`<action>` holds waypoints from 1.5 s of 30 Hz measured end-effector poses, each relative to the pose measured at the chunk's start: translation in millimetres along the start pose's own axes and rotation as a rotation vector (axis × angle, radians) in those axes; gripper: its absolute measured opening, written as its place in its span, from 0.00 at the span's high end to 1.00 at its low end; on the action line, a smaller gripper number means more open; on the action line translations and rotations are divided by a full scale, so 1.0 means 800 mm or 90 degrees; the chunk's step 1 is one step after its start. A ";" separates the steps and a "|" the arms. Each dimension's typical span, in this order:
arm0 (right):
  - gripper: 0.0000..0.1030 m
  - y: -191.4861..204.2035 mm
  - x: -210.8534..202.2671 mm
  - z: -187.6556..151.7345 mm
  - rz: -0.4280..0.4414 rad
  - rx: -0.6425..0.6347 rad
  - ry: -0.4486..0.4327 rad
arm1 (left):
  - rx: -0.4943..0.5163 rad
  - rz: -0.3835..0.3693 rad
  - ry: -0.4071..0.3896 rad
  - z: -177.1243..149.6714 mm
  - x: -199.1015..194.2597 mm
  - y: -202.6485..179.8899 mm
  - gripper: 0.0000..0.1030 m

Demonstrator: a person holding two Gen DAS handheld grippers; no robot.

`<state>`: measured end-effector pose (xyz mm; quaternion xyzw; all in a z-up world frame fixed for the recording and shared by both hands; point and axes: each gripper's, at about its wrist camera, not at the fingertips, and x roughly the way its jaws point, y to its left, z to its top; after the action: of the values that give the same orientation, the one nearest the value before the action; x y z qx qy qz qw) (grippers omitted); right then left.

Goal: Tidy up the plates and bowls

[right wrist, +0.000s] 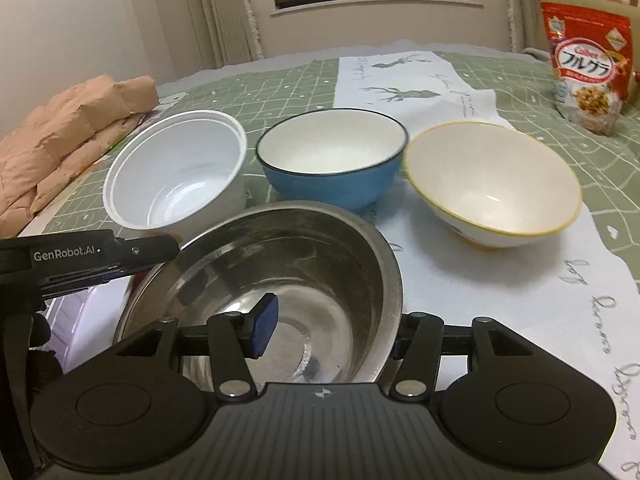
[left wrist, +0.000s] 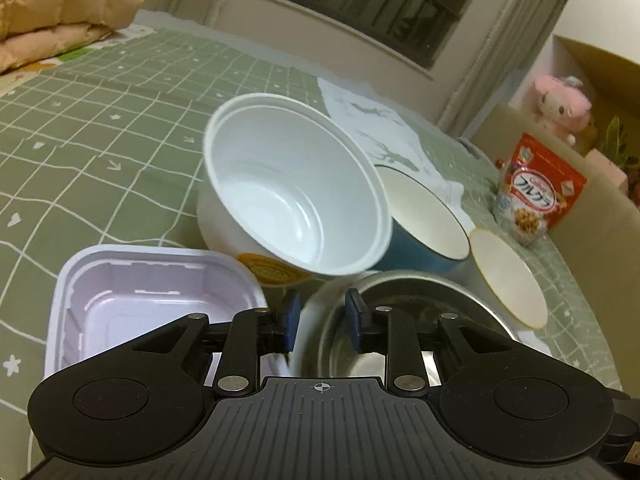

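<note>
Nearest is the steel bowl (right wrist: 280,280), standing upright on the cloth with both tongs at it. The left gripper (left wrist: 322,316) straddles its left rim, pads apart and not pinching. The right gripper (right wrist: 332,336) straddles its near right wall, one pad inside and one finger outside, also open. I'd judge the bowl stiff, light and slick, so a firm pinch low on the rim suits it.

Just left of the steel bowl lies a lilac plastic tray (left wrist: 120,280), thin and likely to flex. Behind it to the left a white plastic bowl (right wrist: 176,168) sits tilted, featherlight. Straight behind stands a blue bowl (right wrist: 332,176), and behind to the right a cream bowl (right wrist: 492,184); both look ceramic, so heavier and chippable, and best gripped across the rim.
</note>
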<state>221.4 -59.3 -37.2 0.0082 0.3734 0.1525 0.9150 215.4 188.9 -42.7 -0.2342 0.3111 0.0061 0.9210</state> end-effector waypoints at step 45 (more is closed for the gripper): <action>0.39 -0.044 -0.037 -0.045 0.025 0.133 0.054 | 0.072 -0.022 0.111 -0.034 -0.015 -0.029 0.61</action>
<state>186.0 -105.3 -47.6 0.1040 0.4252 0.1306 0.8896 193.6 158.2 -44.9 -0.1864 0.3859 -0.0478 0.9023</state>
